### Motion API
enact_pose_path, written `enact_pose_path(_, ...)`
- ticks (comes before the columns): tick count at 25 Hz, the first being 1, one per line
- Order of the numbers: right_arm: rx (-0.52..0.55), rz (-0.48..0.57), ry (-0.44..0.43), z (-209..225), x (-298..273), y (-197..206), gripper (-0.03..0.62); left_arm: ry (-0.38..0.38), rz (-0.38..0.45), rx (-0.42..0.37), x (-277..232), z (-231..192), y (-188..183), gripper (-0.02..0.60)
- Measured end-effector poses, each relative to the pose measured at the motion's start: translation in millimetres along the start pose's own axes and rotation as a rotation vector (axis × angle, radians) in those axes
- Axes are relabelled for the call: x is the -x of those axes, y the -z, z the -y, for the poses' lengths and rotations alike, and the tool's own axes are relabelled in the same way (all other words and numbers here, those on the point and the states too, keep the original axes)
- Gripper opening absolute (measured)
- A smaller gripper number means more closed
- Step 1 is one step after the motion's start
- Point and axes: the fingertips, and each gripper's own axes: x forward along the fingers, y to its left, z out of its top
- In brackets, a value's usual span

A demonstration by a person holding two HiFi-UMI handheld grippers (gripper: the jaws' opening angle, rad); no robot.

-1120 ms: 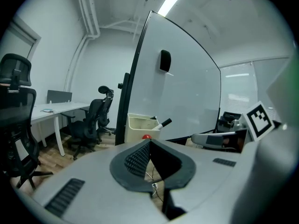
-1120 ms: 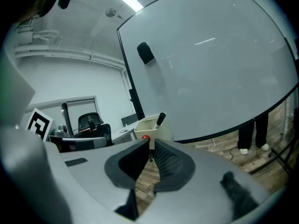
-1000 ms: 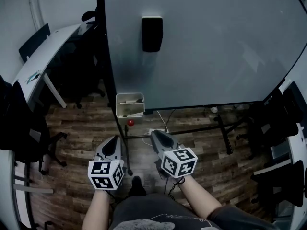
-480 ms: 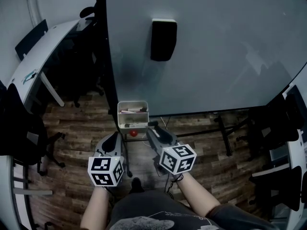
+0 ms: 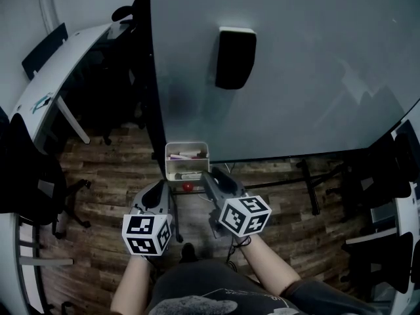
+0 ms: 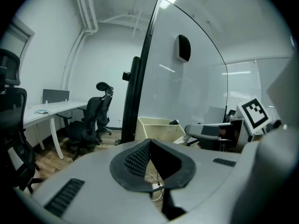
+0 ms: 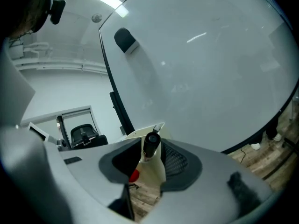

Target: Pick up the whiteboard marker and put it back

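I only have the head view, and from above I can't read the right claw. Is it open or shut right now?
Observer: The right gripper view shows the right claw open. Its jaws have just been opening, and the marker sits in the gap with neither pad pressing it, as far as I can see.
Operator: Which way does the marker lie?
Observer: End-on, with its dark end facing that claw's camera.
Operator: And the left claw?
Observer: The left gripper view shows its tips together, nothing between them.
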Motion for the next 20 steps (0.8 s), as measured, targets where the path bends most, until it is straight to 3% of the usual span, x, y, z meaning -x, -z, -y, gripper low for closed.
enact_pose_path(6,0.048,0.027,-0.002,-5,4,-5,0.084,0.001,-0.008,0.003,1,-3,4,0.014)
enact_pose_path(12,0.025,0.090,-0.010,-14,15,-18,0.081,0.007,0.001,0.007,8,4,6,0.014)
enact_pose_path(20,0.141,0.159,-0.003,-32,51,-34,0.081,0.020,0.028,-0.016,34,26,5,0.014)
